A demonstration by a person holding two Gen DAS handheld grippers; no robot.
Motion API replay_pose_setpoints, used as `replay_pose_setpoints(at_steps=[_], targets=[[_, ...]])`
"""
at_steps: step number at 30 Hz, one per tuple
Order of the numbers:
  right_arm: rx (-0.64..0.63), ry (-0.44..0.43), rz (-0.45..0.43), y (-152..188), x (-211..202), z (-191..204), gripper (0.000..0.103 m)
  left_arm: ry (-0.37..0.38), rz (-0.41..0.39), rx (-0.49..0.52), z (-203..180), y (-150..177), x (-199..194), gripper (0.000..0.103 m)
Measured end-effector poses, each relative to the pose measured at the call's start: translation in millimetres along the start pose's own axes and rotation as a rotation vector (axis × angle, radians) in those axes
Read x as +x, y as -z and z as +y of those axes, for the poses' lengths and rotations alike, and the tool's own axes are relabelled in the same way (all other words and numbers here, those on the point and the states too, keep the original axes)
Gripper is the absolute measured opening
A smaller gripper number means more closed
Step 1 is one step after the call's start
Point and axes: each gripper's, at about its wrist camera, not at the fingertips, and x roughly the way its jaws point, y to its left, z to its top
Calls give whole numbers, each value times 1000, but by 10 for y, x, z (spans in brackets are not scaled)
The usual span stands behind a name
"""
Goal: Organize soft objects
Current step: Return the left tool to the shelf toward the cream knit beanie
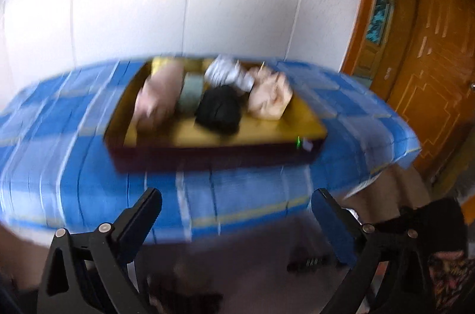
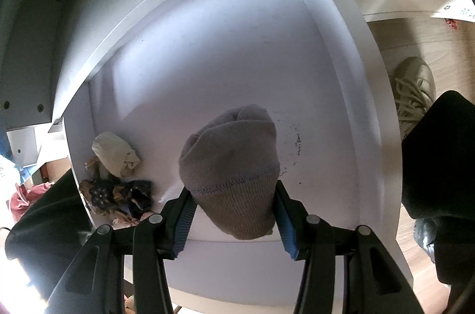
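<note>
Sorting looks partly done: your right gripper clenches a grey-brown rolled sock over the white drawer, where two bundles already lie far left. Your left gripper is spread empty near the tray, which holds several rolls.

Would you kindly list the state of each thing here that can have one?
Left gripper: open, empty, short of the table.
Right gripper: shut on the grey sock, over the drawer.
Drawer: open, two bundles at its left wall.
Tray: on the blue cloth, holding rolled items.
</note>
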Motion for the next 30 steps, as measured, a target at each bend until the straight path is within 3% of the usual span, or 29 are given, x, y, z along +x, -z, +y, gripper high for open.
replay_pose_setpoints(at_steps=[4, 9, 13, 22, 30], targets=[[-2, 8, 6, 7, 25, -2, 50, -32, 117, -58, 59, 361, 266, 101], [-5, 12, 13, 19, 44, -2, 50, -90, 353, -132, 157, 828, 887, 101], [-8, 14, 16, 23, 51, -13, 50, -124, 513, -262, 326, 1118, 1318, 100], [-36, 61, 3, 89, 8, -15, 50, -309, 627, -362, 760, 1518, 1733, 100], [-65, 71, -3, 101, -3, 18, 50, -366, 667, -299, 790, 1643, 2020, 100]])
